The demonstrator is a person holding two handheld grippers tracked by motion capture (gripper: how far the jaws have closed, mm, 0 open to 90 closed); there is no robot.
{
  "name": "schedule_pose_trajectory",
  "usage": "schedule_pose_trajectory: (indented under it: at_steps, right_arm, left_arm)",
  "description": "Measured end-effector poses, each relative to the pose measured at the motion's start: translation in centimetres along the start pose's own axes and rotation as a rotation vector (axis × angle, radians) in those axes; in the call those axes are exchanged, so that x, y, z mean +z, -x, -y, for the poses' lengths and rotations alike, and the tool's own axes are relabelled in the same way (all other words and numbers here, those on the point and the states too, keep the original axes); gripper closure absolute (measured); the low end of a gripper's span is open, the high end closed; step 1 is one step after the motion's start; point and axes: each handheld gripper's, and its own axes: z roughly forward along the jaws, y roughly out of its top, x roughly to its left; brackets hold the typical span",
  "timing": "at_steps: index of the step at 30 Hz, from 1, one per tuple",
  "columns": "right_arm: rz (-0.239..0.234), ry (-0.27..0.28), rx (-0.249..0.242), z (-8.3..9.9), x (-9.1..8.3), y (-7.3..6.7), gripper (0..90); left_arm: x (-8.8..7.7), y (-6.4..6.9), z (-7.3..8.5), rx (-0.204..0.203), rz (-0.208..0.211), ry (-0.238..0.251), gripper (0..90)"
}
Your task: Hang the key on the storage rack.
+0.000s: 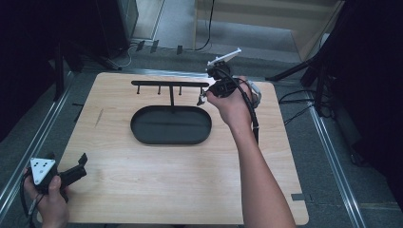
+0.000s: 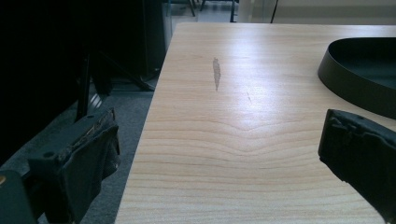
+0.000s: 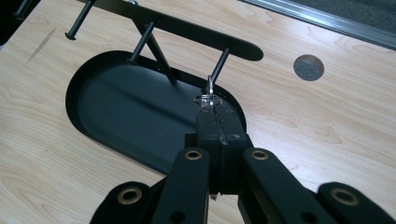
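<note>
At the table's point(image 1: 142, 190) near left corner the left gripper point(image 1: 78, 168) rests in a hand with its jaws spread wide and nothing between them, one jaw hanging past the left edge and a broad stretch of bare wood ahead of it. Toward the middle lies the black oval tray point(image 1: 142, 135), from which a thin post carries a black peg rail point(image 1: 168, 84) near the far edge. At the rail's right end the right gripper point(image 3: 208, 103) has its jaws pressed together on a small metal ring point(image 3: 209, 95), which sits at the rightmost peg point(image 3: 219, 63) above the tray's right end, with open wood beyond toward the right edge.
</note>
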Motion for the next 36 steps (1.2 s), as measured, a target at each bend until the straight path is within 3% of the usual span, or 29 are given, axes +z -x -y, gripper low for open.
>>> schedule_pose_trajectory:
  at_steps: [12, 16, 19, 36]
  right_arm:
    - [0.021, 0.000, -0.011, -1.0, 0.6, -0.3, 90.0]
    - [0.058, 0.003, -0.017, -1.0, 0.9, -0.1, 89.9]
    - [0.104, 0.026, -0.008, -0.8, 0.9, 0.2, 80.4]
    - [0.089, -0.039, 0.035, 2.0, 2.0, 2.5, 82.5]
  left_arm:
    - [0.0, -0.1, 0.0, -0.006, 0.002, 0.000, 0.0]
    - [0.0, -0.1, 0.0, -0.008, 0.003, 0.001, 0.0]
    - [0.0, -0.1, 0.0, -0.009, 0.005, 0.001, 0.0]
    - [0.0, 0.0, 0.0, -0.001, 0.002, 0.000, 0.0]
